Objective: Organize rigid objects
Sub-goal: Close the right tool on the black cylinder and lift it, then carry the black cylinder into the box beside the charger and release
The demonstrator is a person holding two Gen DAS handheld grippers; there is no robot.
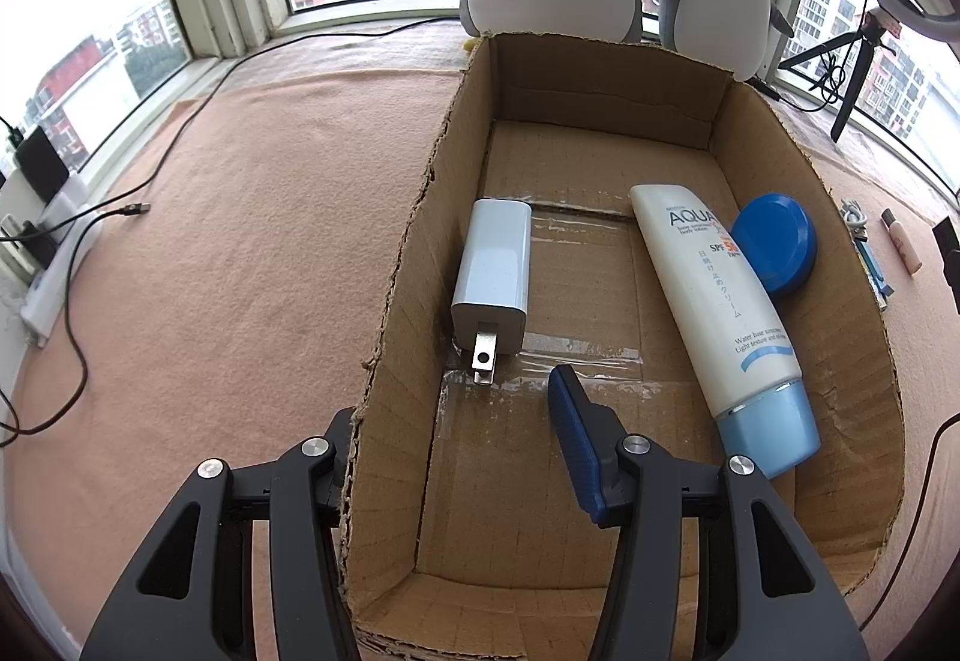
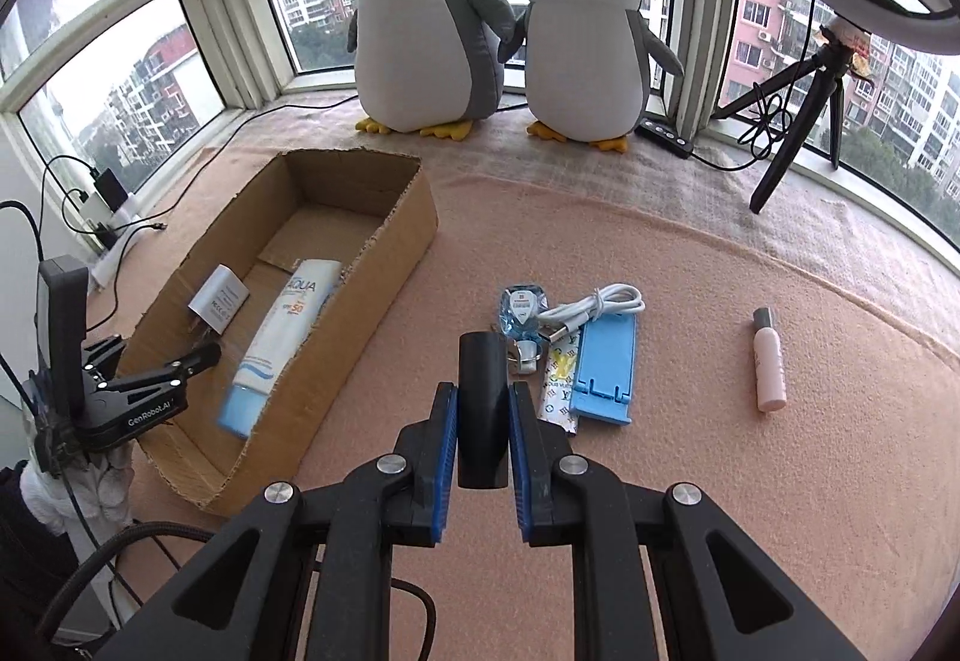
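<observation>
An open cardboard box (image 1: 744, 132) (image 2: 384, 253) lies on the peach cloth. Inside it are a white charger plug (image 1: 495, 271) (image 2: 219, 301), a white sunscreen tube with a light-blue cap (image 1: 720, 313) (image 2: 282, 337) and a blue round lid (image 1: 777, 241). My left gripper (image 1: 456, 403) (image 2: 156, 355) is open and straddles the box's left wall, one blue-padded finger inside, the other outside. My right gripper (image 2: 483, 391) is shut on a black cylinder (image 2: 483, 409), held above the cloth right of the box.
Loose on the cloth lie a blue phone stand (image 2: 603, 367), a coiled white cable (image 2: 591, 310), a blue keychain (image 2: 522, 307), a patterned packet (image 2: 558, 385) and a pink bottle (image 2: 768, 367). Two plush penguins (image 2: 432, 18) and a tripod (image 2: 804, 108) stand by the window.
</observation>
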